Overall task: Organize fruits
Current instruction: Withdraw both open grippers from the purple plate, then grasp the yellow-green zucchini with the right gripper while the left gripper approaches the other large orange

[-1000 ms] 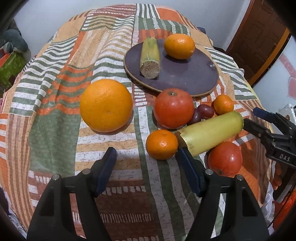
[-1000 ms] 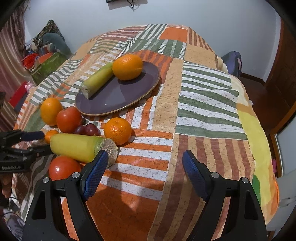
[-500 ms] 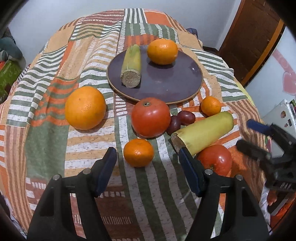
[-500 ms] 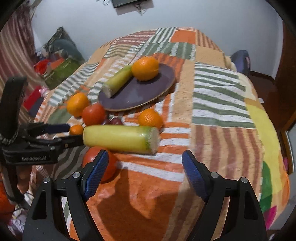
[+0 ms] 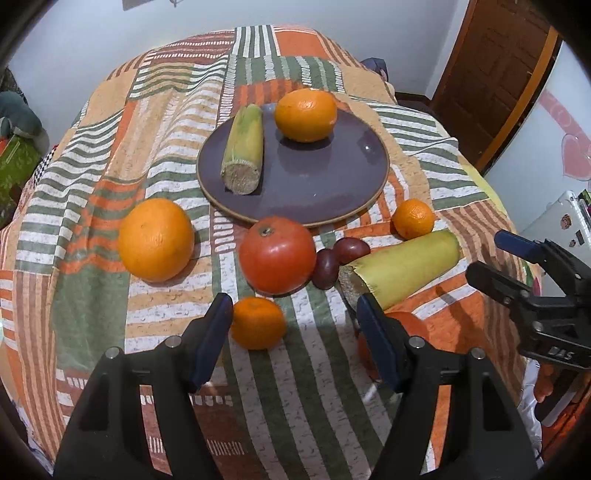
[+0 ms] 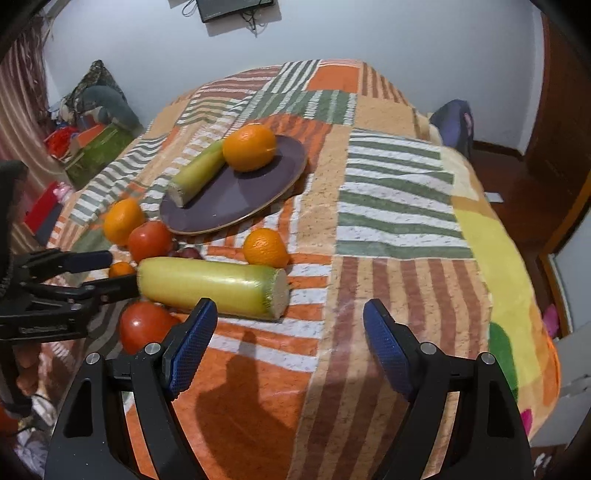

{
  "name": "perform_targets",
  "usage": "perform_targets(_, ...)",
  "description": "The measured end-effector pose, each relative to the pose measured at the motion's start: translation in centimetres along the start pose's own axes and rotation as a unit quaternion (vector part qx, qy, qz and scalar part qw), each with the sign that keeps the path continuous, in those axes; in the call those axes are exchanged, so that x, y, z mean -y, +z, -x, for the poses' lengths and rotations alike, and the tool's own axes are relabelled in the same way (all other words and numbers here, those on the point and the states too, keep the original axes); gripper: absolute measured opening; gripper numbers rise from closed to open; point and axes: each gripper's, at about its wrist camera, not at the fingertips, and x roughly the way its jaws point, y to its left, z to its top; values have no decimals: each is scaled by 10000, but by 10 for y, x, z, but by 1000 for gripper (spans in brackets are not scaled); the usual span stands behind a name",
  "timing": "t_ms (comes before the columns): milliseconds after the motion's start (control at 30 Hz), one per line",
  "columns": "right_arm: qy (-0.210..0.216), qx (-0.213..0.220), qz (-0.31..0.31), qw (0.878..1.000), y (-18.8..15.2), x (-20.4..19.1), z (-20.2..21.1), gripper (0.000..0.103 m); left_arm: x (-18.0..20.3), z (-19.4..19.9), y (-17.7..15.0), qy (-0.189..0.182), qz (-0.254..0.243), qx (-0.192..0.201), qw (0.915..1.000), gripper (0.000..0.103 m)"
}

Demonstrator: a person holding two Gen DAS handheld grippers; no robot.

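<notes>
Both grippers stand with jaws apart and empty: left gripper [image 5: 293,325] hovers above a small mandarin [image 5: 257,323] beside the large tomato [image 5: 277,255], right gripper [image 6: 290,338] hovers near the long yellow-green stalk [image 6: 212,282] lying on the patchwork cloth [image 6: 399,192] before the purple plate [image 6: 236,192].

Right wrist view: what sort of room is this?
Probably a home bedroom: a patchwork blanket covers a bed-like surface, a wooden door stands beside it, and a wall screen hangs opposite.
</notes>
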Motion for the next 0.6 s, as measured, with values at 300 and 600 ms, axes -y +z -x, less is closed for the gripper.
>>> perform_targets(300, -628, -43, -199, 9978, 6, 34, -14, 79, 25, 13, 7, -199, -366, 235, 9989, 70)
perform_targets(600, -497, -134, 41, 9987, 6, 23, -29, 79, -6, 2, 9, 246, -37, 13, 9997, 73)
